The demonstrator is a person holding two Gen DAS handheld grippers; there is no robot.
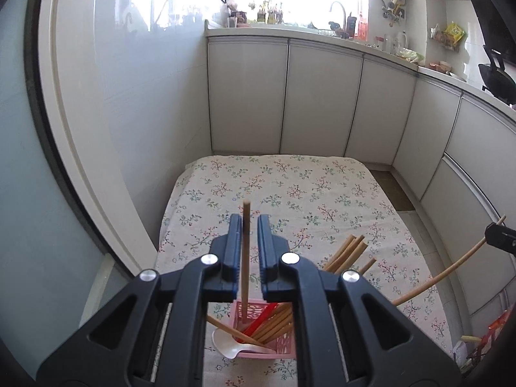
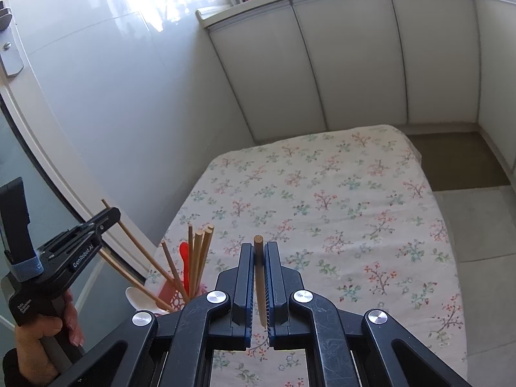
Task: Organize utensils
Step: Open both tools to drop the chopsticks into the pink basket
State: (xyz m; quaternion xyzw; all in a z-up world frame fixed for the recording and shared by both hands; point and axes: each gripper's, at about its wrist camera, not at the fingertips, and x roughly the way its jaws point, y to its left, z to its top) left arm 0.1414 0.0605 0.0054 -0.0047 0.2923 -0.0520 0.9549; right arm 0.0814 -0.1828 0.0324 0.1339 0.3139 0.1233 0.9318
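My left gripper (image 1: 249, 225) hangs over the pink basket (image 1: 283, 343), jaws parted off its wooden chopstick (image 1: 246, 258) — a drop-in; right gripper (image 2: 258, 251) clamps another chopstick (image 2: 260, 277) — next to carry over.

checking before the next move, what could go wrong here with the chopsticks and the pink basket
1. The left gripper stands slightly open around a chopstick whose lower end is in the pink basket; let go while it leans, it may tip out.
2. The basket is small, light-looking and crowded with angled chopsticks; a nudge could topple it.
3. The right gripper holds another chopstick; bringing it in now risks the grippers colliding.
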